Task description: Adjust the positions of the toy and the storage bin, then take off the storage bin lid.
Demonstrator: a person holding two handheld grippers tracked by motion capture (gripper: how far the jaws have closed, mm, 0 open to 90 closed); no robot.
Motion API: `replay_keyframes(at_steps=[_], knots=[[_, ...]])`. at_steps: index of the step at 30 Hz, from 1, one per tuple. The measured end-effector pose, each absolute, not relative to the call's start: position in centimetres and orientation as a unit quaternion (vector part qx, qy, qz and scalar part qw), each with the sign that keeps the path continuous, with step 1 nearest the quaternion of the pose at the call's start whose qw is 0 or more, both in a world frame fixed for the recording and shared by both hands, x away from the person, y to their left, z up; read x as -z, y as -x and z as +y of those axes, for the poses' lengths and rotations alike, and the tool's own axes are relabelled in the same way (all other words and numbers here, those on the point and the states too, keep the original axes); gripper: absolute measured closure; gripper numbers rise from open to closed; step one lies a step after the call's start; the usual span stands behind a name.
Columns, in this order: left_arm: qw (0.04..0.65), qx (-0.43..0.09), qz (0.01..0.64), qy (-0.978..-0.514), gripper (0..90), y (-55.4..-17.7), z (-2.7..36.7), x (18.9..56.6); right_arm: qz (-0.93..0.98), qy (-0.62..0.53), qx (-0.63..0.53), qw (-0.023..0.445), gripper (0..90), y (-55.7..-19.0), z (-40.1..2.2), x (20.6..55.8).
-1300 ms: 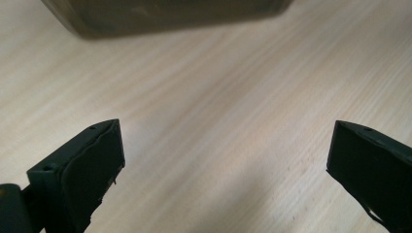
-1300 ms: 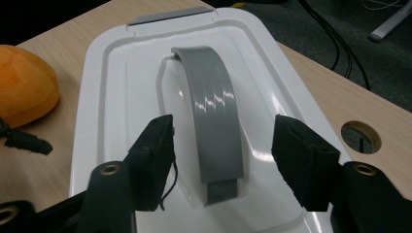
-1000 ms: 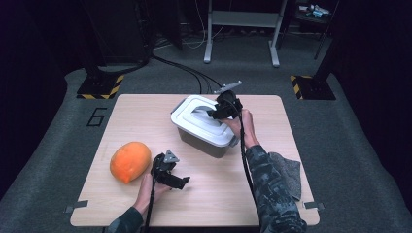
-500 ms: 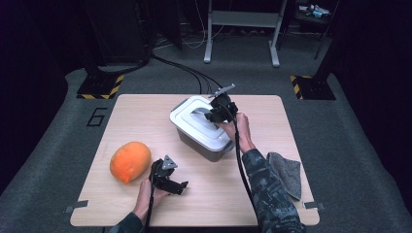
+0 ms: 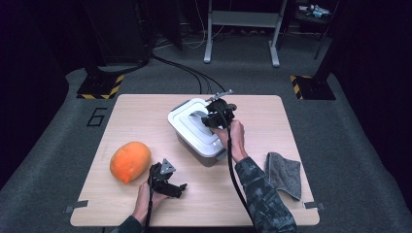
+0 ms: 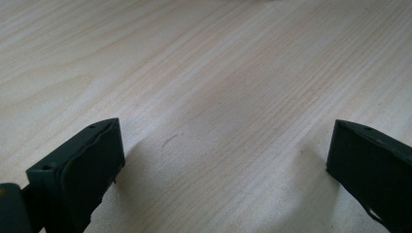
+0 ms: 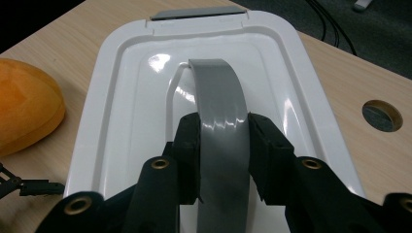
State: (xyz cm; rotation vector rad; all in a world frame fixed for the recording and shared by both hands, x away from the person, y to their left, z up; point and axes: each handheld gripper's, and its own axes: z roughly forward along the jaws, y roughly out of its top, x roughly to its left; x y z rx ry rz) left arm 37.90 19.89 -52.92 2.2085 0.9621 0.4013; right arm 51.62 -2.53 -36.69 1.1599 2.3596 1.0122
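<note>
Now the right gripper (image 7: 223, 145) has just closed its jaws onto the grey handle (image 7: 221, 111) of the white lidded bin (image 5: 192, 121), which sits mid-counter (image 5: 145, 104). Left gripper (image 5: 167, 182) rests low near the front edge, jaws wide, nothing between them, just beside the orange pumpkin (image 5: 128, 161).
</note>
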Motion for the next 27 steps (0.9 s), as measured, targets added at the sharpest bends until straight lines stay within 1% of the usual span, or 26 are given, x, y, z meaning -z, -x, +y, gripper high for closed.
replay_keyframes(at_steps=[1, 2, 4, 6, 7, 9, 14, 18, 23, 25, 27], knots=[[0.346, -0.154, 0.368, -0.849, 0.0, -37.9, 19.9, 53.0, 0.828, -0.401, -0.356, 0.164, 65.5, -51.7, -2.5, 36.7], [0.345, -0.155, 0.367, -0.850, 0.0, -37.9, 20.0, 53.0, 0.831, -0.394, -0.357, 0.166, 61.7, -51.8, -2.5, 36.8], [0.349, -0.155, 0.372, -0.846, 0.0, -37.9, 19.9, 53.0, 0.840, -0.373, -0.361, 0.159, 57.6, -52.3, -2.4, 36.8], [0.349, -0.157, 0.371, -0.846, 0.0, -38.0, 19.9, 53.1, 0.844, -0.374, -0.345, 0.170, 62.2, -52.6, -1.9, 36.9], [0.350, -0.157, 0.372, -0.845, 0.0, -37.9, 19.9, 53.1, 0.848, -0.369, -0.342, 0.167, 65.1, -52.9, -1.8, 36.9], [0.348, -0.157, 0.372, -0.846, 0.0, -37.9, 20.0, 53.0, 0.850, -0.368, -0.338, 0.168, 66.1, -53.0, -1.7, 36.9], [0.347, -0.157, 0.372, -0.846, 0.0, -37.9, 19.9, 53.0, 0.834, -0.401, -0.340, 0.165, 66.9, -52.7, -1.3, 37.0], [0.347, -0.157, 0.372, -0.847, 0.0, -37.9, 20.0, 53.0, 0.834, -0.406, -0.332, 0.172, 67.0, -52.5, -0.8, 36.8], [0.347, -0.157, 0.372, -0.847, 0.0, -37.9, 20.0, 53.0, 0.832, -0.413, -0.329, 0.169, 67.0, -52.3, -0.7, 36.7], [0.348, -0.158, 0.372, -0.846, 0.0, -37.9, 19.9, 53.1, 0.833, -0.405, -0.331, 0.181, 67.0, -52.3, -0.8, 36.7], [0.348, -0.156, 0.373, -0.846, 0.0, -37.9, 19.9, 53.1, 0.832, -0.403, -0.333, 0.183, 67.0, -52.1, -0.8, 36.4]])
